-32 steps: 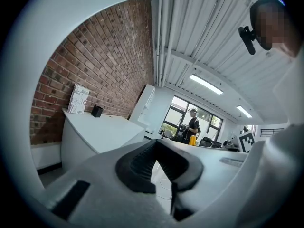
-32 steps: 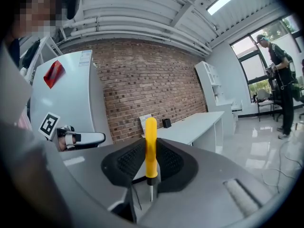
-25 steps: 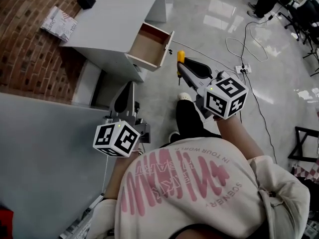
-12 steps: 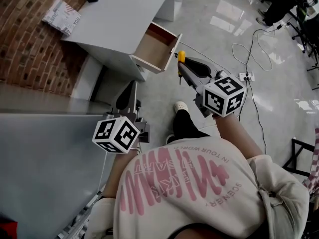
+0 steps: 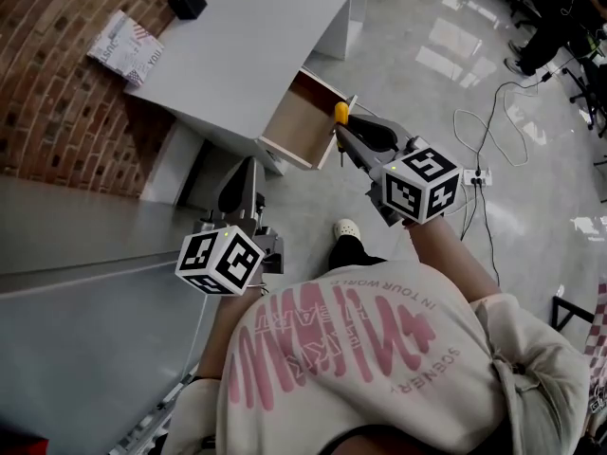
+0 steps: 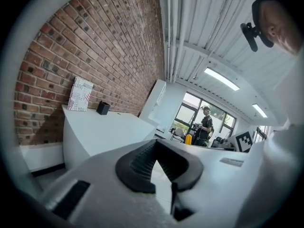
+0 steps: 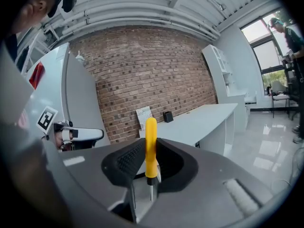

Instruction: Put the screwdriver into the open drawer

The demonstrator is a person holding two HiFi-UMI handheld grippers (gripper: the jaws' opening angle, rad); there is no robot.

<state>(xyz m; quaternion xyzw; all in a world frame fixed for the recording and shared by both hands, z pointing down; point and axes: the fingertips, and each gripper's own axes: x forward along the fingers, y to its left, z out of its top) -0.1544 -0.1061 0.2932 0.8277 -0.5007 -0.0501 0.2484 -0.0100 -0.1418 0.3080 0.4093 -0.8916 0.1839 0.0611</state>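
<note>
Head view: we carry the screwdriver [image 5: 340, 114] upright, tip down, with the right gripper [image 5: 349, 135] jaws clamped on its yellow handle. It is just beside the open drawer [image 5: 296, 121] front, likely ready for lowering in. The left gripper [image 5: 243, 174] jaws rest together, empty, clear of the bench [image 5: 266, 36].

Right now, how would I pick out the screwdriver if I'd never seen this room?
Find the white desk against the brick wall and its open drawer. Near the drawer's front, the right gripper holds the screwdriver upright. It is the only bright yellow thing there, with a thin metal shaft below.
</note>
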